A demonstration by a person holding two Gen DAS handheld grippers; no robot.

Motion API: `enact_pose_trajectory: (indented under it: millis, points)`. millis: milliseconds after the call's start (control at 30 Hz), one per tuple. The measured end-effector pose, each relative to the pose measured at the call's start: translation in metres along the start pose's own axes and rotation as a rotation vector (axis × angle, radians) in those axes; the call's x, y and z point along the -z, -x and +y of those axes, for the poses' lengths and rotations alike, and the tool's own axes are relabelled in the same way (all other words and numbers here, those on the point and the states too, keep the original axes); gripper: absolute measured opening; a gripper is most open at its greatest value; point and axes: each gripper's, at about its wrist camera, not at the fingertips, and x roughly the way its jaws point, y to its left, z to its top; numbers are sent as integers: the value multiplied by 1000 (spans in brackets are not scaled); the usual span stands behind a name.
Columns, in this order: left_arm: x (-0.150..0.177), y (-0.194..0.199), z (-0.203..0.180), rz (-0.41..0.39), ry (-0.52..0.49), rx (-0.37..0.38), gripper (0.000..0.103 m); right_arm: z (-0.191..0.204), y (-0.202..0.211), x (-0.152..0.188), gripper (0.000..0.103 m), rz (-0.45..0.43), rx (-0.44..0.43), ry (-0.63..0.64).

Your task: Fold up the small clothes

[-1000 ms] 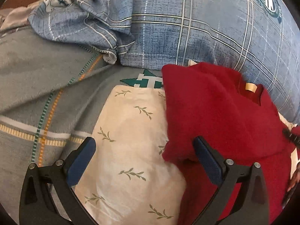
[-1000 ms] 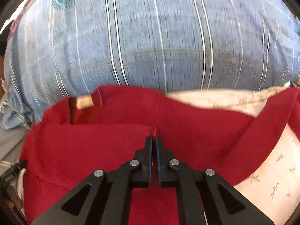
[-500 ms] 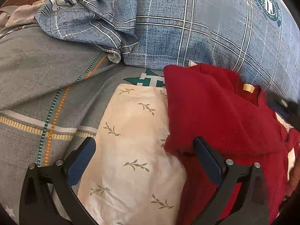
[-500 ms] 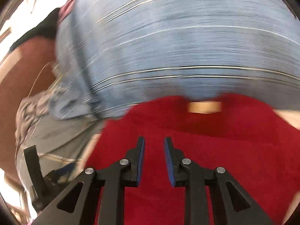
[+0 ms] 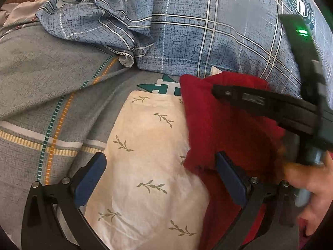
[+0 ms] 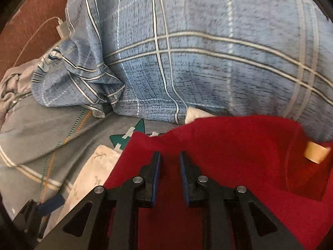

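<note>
A red fleece garment (image 5: pixel 229 129) lies partly folded over a cream leaf-print cloth (image 5: pixel 149 166) on the bed. My left gripper (image 5: pixel 160 173) is open wide low over both; its right finger rests at the red fold's edge and its left finger is beside the cream cloth. My right gripper (image 6: pixel 170 166) hovers over the red garment (image 6: pixel 239 145) near its far left corner, jaws a little apart with nothing between them. It reaches in from the right in the left wrist view, right gripper (image 5: pixel 216 88). A tan neck label (image 6: pixel 316 152) shows at right.
A large blue plaid pillow (image 5: pixel 208 31) rises right behind the clothes, with a crumpled blue plaid cloth (image 5: pixel 93 20) to its left. The grey striped bedsheet (image 5: pixel 41 104) spreads leftward. A white charger with cable (image 6: pixel 62 28) lies far left. A person's hand (image 5: pixel 308 183) holds the right gripper.
My right gripper let go of the red garment, its jaws parted, and it swung left across the garment into the left wrist view. The left gripper stayed put.
</note>
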Motion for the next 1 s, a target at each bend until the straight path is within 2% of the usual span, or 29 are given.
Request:
enact_pose_trajectory:
  millis: [167,267,367,400,433,500,567,767,867,1000]
  points:
    - [2,2,-3,-13,-12,-15,103,-10,50,27,24,-33,32,17]
    - [2,2,-2,-17,-12,-18,103,-41,84,53,25,-37,68,-29]
    - [2,3,-3,-23,-14,-22,103,-67,101,73,27,-47,138,-83]
    - [2,4,-3,-26,-15,-23,103,-79,108,81,31,-53,171,-109]
    - [3,4,-4,-31,-14,-25,103,-90,110,87,35,-49,199,-135]
    - [4,6,-6,-45,-19,-26,103,-109,109,98,34,-18,242,-176]
    - [6,12,-11,-58,-30,-17,103,-123,119,107,33,-46,199,-210]
    - [8,28,-20,-116,-21,56,103,-145,155,118,37,-100,266,-281]
    - [9,21,-27,-89,-41,64,103,-165,153,125,37,-84,305,-332]
    - [12,7,-34,-35,-69,53,103,-178,152,133,37,-77,277,-365]
